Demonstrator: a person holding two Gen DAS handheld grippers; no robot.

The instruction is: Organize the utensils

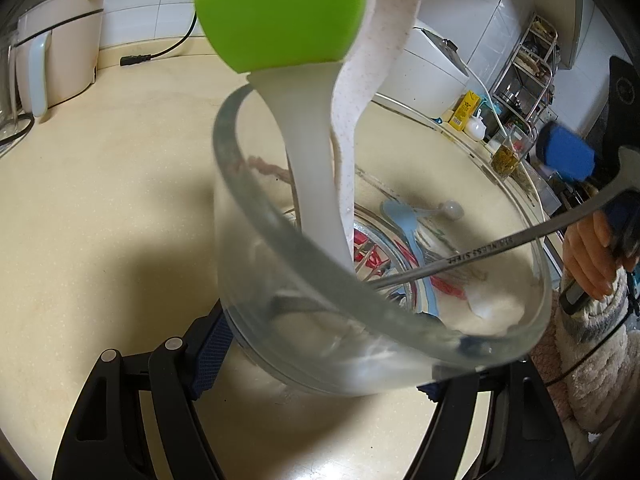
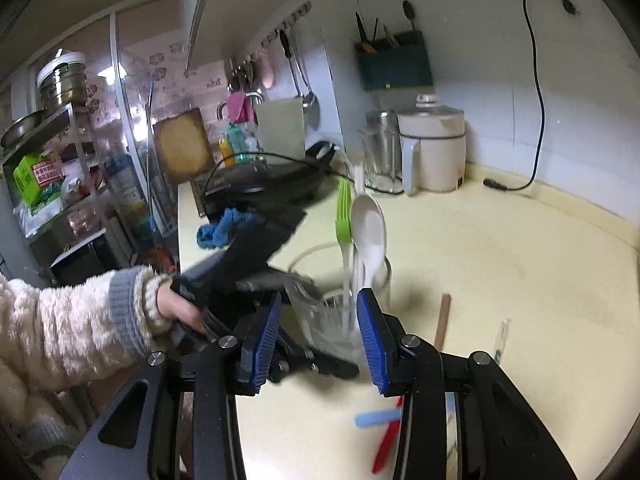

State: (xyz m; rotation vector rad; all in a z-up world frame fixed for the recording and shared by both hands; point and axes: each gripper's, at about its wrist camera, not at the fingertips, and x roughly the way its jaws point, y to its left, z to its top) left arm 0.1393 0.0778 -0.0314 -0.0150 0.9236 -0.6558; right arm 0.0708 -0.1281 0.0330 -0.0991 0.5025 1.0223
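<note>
The left gripper [image 1: 320,364] clamped its blue-padded fingers [image 1: 210,354] on the clear glass cup [image 1: 400,344], which was tilted toward the camera above the cream tabletop [image 1: 100,208]. Inside the cup stood a green silicone brush [image 1: 280,16] on a translucent handle and a white speckled spoon [image 1: 360,92]. A stainless steel utensil [image 1: 500,246] reached into the cup from the right, its handle end near the right gripper's blue pad and hand [image 1: 588,256]. In the right wrist view, the right gripper [image 2: 318,344] showed its fingers [image 2: 372,340] spread apart, nothing visibly between them. A blue piece [image 2: 378,416] and a red piece [image 2: 386,444] lay on the tabletop nearby
</note>
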